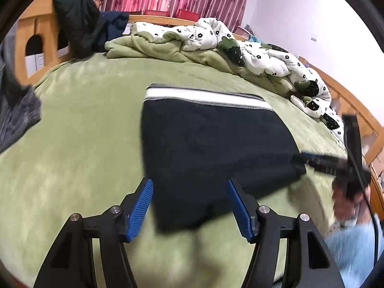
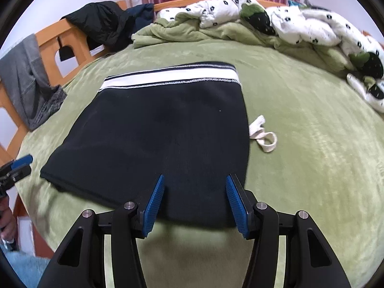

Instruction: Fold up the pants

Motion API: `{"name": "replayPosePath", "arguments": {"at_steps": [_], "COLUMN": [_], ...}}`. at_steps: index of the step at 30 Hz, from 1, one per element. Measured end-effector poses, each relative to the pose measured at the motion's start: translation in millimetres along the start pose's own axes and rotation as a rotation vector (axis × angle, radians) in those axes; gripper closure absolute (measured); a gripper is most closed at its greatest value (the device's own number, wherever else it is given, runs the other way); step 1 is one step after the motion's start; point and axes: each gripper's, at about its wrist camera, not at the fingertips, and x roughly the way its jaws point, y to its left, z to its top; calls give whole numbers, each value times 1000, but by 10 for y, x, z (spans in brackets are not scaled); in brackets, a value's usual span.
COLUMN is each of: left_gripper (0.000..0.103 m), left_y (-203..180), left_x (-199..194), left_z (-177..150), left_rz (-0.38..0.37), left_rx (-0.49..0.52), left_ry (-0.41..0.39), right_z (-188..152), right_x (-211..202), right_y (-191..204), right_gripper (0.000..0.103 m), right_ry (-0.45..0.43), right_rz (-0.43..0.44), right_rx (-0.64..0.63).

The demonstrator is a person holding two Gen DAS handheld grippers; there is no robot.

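Both claws, left (image 1: 189, 206) and right (image 2: 195, 201), gape above folded pants (image 2: 156, 129) on a green blanket (image 2: 312, 144) (crumpled quilt (image 2: 300, 21) behind).

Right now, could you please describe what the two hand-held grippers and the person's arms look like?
Each hand-held gripper, left and right, has a black linkage frame with silver pivot pins and two flat fingers faced with ribbed blue pads. A black cable runs by the person's bare hand, above a light blue sleeve.

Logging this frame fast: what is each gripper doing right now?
Left gripper: open, holding nothing, above the near edge of the pants.
Right gripper: open, holding nothing, above the pants' near edge.
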Motion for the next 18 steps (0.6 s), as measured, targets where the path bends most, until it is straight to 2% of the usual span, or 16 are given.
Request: {"name": "replayPosePath", "arguments": {"at_steps": [3, 4, 6, 9, 18], "left_gripper": [42, 42, 42, 41, 41], "left_y": [-85, -141, -187, -244, -155], "left_x": [388, 454, 563, 554, 387], "left_z": [101, 41, -54, -116, -175], "left_rz": [-22, -20, 28, 55, 42], "left_rx": [-41, -49, -35, -5, -41], "left_ry": [63, 81, 93, 78, 111], "right_z": [-19, -38, -64, -96, -95], "right_x": [91, 81, 99, 117, 83], "right_y": [5, 6, 0, -25, -20], "right_gripper": [50, 49, 49, 49, 49], "right_ry": [11, 4, 23, 33, 48], "right_rz": [-12, -12, -25, -19, -23], "right_rx": [-7, -18, -34, -26, 10]}}
